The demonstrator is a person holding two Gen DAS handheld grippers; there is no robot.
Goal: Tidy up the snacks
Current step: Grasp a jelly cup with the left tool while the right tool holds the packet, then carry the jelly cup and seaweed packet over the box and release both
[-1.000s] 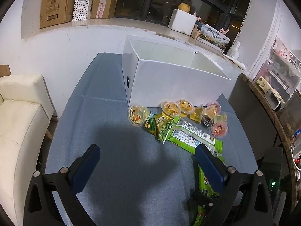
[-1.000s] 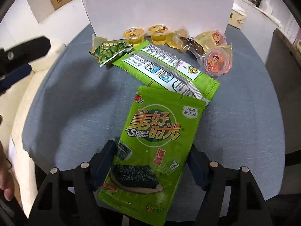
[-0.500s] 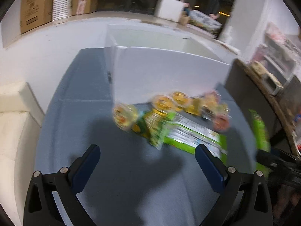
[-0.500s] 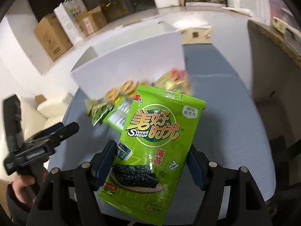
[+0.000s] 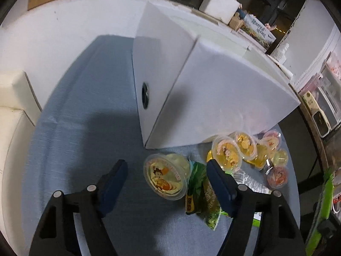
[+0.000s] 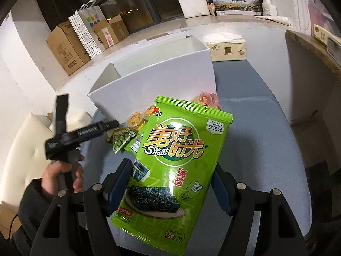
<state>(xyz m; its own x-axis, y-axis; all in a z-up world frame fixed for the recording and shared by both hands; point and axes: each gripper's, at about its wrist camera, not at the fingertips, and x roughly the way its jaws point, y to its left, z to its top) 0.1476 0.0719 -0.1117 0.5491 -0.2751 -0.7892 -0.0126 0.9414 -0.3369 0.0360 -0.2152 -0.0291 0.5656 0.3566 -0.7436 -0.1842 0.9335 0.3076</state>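
A yellow jelly cup (image 5: 166,176) lies on its side on the blue-grey tablecloth (image 5: 74,128), just in front of the open white box (image 5: 213,89). My left gripper (image 5: 166,166) straddles the cup with its jaws closing; the pads stand clear of it on both sides. Beside the cup lie a green pea packet (image 5: 202,194) and several more jelly cups (image 5: 245,147). My right gripper (image 6: 172,166) is shut on a green seaweed bag (image 6: 181,149), held up in the air before the white box (image 6: 162,81). The left gripper (image 6: 110,124) shows at the left, in a person's hand (image 6: 61,181).
A cream sofa (image 5: 12,117) stands left of the table. A tissue pack (image 6: 228,50) lies behind the box. Cardboard boxes (image 6: 66,49) and a paper bag (image 6: 87,32) line the window ledge. A dark side table (image 6: 309,49) stands at the right.
My left gripper has moved forward and down onto the yellow jelly cup, and its jaws have narrowed. My right gripper has lifted the seaweed bag off the table.
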